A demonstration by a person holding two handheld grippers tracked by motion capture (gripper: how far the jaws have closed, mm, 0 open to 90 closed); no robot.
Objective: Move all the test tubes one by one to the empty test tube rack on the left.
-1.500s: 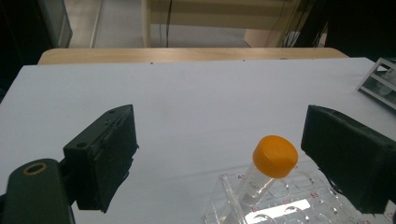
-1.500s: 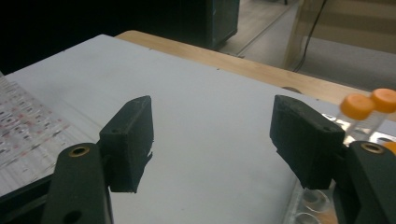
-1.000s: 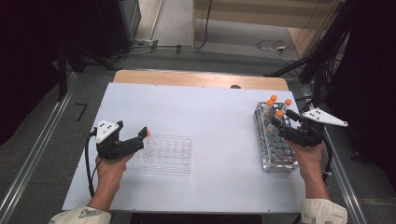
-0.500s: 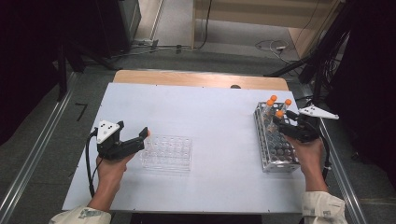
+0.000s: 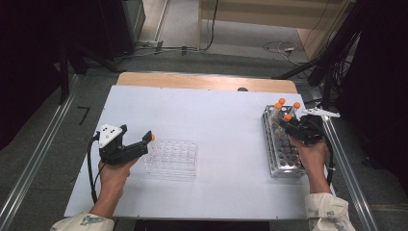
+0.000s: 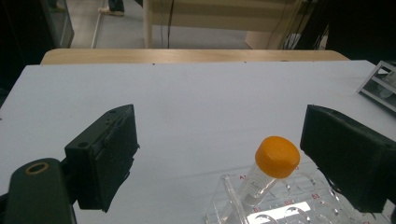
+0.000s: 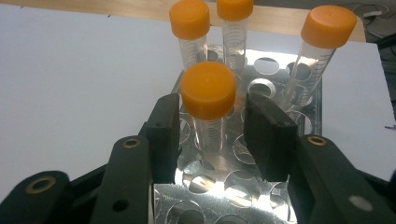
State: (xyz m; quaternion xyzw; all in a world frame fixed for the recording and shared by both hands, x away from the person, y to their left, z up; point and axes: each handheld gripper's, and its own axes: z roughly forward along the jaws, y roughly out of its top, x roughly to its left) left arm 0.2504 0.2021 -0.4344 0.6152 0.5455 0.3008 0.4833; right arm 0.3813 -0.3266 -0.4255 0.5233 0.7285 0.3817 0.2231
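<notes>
Moving tubes between racks looks barely begun: one orange-capped tube (image 6: 273,168) stands in the clear rack (image 5: 172,158), four stay in the metal rack (image 5: 284,169) at 3 o'clock on the worktop (image 5: 216,125). Right hand-held gripper (image 7: 212,123) has been closing around the nearest tube (image 7: 208,100), not yet pressing; left hand-held gripper (image 6: 219,154) gapes.

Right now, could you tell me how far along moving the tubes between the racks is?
Done: one orange-capped tube stands in the clear rack. In hand: the right gripper, jaws closing, straddles the nearest tube in the metal rack. Left: three more tubes there.
</notes>
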